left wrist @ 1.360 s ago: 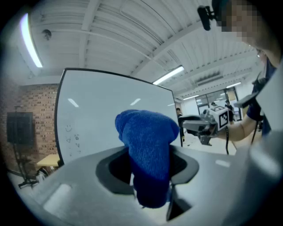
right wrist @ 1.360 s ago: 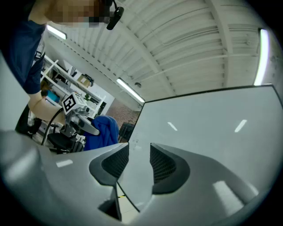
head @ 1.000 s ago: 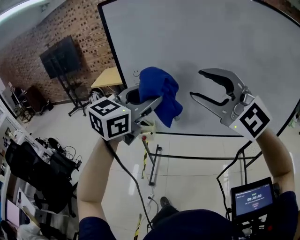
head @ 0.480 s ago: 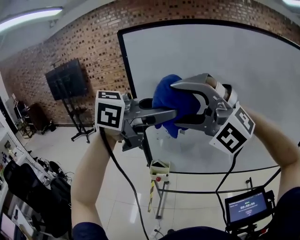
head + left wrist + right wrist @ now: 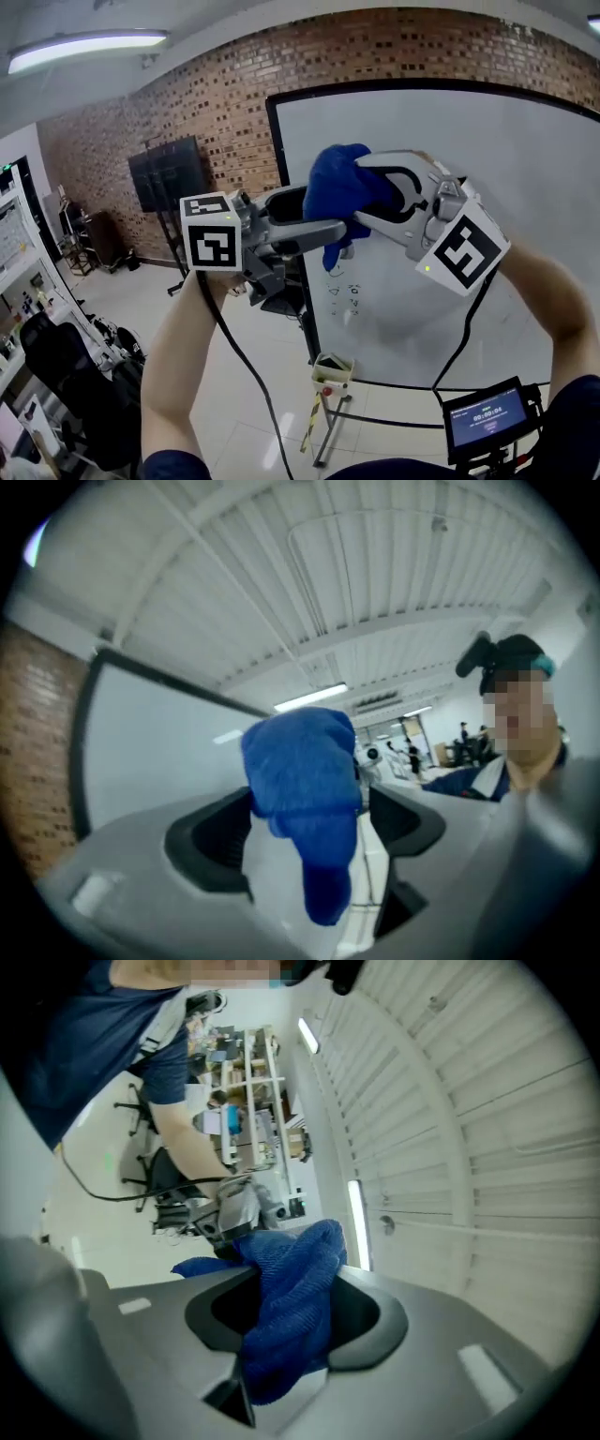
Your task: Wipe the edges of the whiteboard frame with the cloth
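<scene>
Handover of cloth [image 5: 339, 187]: left gripper [image 5: 323, 212] jaws just opened wide (cloth loose between), right gripper [image 5: 364, 188] just closed on it. Next, likely: whiteboard frame [image 5: 277, 150], 9 o'clock.

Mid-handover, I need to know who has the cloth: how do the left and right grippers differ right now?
The left gripper has just been opening its jaws, which stand wide with the cloth loose between them; the right gripper has just been closing its jaws and pinches it. The left gripper reaches in from the left, the right gripper from the right. Both meet at the cloth.
</scene>
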Available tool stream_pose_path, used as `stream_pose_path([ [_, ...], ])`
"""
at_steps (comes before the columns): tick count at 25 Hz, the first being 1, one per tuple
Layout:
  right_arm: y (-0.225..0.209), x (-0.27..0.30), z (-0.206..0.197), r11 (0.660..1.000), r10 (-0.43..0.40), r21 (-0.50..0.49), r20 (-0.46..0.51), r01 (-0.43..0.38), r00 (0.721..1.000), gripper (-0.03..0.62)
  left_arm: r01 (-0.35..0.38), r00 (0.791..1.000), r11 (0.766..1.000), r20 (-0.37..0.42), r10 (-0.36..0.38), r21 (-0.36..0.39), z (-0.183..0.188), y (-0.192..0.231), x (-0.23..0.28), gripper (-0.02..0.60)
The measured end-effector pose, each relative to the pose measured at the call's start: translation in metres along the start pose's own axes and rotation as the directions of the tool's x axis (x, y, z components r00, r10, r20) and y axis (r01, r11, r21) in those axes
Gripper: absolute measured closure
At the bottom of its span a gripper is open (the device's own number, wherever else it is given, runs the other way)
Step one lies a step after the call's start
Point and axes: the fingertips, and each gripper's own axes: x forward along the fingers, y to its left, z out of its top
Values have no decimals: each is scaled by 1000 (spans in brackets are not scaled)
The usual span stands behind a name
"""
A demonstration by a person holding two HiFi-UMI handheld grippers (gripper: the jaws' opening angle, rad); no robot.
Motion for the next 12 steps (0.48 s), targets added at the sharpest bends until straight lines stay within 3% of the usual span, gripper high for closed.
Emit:
stream_pose_path([
  [2,-44,4,-12,982,-129,139,-27,132,991,408,-187,975,980,133,177,67,30,29,-23,193],
  [4,-84,13,-33,958,-195,192,-111,214,974,407,-354,921,925,224,319,138,59,54,-46,203],
  [5,-101,23,-45,954,-207,188,-157,236,966,405,-430,890,885,249,383,177,70,68,-57,226],
  [6,-115,35,-57,950,-210,188,-204,248,956,404,-507,853,834,267,448,218,80,82,-69,274],
  [9,-151,81,-80,937,-175,236,-322,258,930,401,-692,722,648,319,614,319,109,123,-102,435],
  [12,-179,115,-97,918,-123,293,-434,269,892,399,-784,613,501,333,716,366,131,153,-117,499],
])
